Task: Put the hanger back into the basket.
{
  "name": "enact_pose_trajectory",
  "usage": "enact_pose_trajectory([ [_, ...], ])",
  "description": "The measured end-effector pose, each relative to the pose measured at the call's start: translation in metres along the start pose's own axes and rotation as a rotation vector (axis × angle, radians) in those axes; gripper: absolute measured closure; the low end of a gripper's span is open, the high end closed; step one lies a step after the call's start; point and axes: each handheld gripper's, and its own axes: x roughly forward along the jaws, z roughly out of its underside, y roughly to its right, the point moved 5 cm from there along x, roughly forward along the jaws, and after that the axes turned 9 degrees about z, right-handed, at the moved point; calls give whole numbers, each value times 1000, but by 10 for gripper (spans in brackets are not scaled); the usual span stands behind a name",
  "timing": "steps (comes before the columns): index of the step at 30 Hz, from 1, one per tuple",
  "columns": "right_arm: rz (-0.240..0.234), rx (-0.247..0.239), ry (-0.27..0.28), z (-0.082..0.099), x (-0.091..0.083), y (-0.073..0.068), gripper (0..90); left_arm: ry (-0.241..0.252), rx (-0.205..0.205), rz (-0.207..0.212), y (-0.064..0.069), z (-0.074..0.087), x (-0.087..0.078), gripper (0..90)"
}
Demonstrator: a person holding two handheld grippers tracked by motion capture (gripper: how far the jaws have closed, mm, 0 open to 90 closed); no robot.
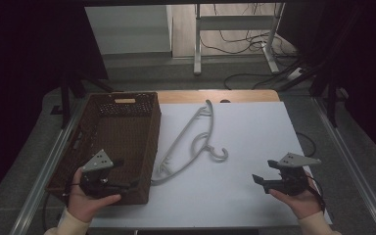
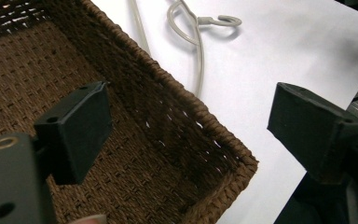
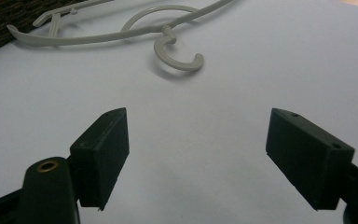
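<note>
Two things matter here, a brown wicker basket (image 1: 127,127) at the table's left and a pale plastic hanger (image 1: 191,142) lying flat on the white sheet (image 1: 245,161) just right of it, one end close against the basket wall, hook toward the middle. It looks as if the hanger is about to be picked up and put in the basket. The left gripper (image 1: 127,174) hovers over the basket's near right corner, jaws wide apart and empty. The right gripper (image 1: 260,181) sits low over bare sheet, well short of the hook, jaws also spread with nothing between them. To do it well, I would bring the right gripper in level, straddle the thin bar beside the hook, and close squarely before lifting. No brand, label or writing can be read anywhere.
</note>
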Motion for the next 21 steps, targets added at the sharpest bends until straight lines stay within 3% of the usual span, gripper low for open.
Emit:
enact_pose_trajectory([
  [7,-9,6,-8,1,4,2,214,-8,-8,6,-1,2,2,102],
  [16,-13,-28,9,-6,-6,-10,222,-11,9,13,2,6,2,88],
  [21,-29,-33,-1,-11,-1,-12,218,-7,13,6,-1,6,-2,82],
])
